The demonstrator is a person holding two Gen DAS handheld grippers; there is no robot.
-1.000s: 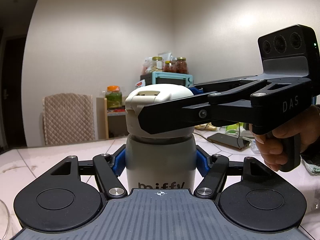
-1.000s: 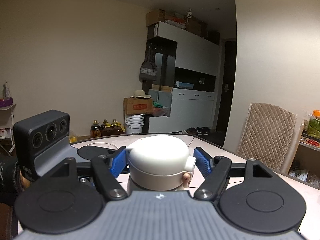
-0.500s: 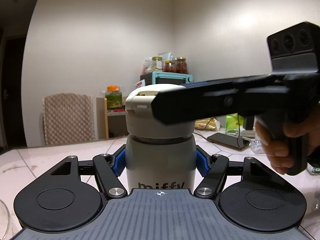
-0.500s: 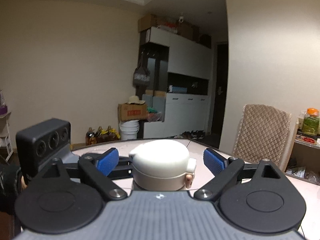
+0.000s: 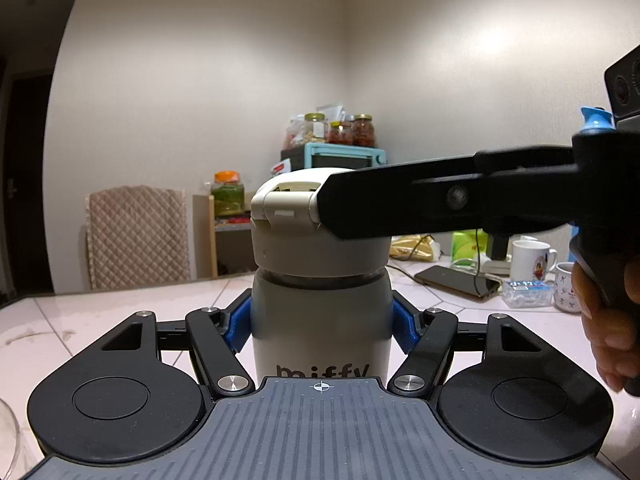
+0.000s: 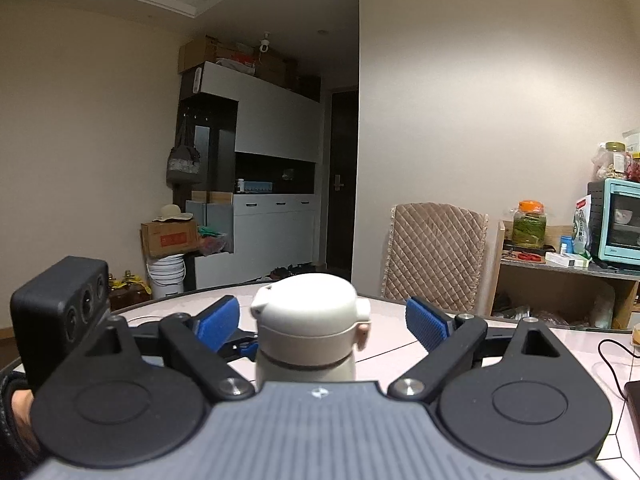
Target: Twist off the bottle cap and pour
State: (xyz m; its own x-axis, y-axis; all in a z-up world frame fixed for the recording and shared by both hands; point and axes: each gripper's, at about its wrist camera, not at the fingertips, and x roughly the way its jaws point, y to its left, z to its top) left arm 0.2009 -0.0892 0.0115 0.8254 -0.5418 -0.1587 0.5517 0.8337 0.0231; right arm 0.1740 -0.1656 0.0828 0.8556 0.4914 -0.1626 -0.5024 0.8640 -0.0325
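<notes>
The counter [image 5: 100, 320] carries the bottle [image 5: 320, 320], standing straight up. The left tongs [image 5: 321, 322] squeeze its body from both sides so it cannot spin. The right tongs [image 6: 322, 322] are spread wide, level, with the cap [image 6: 312, 308] between the blue pads [image 6: 426, 322], touching nothing, likely getting ready for another twist.

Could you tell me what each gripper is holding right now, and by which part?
The left gripper clamps the white Miffy bottle by its body, below the cap. The right gripper holds nothing: its blue pads stand apart from the cream cap.
</notes>
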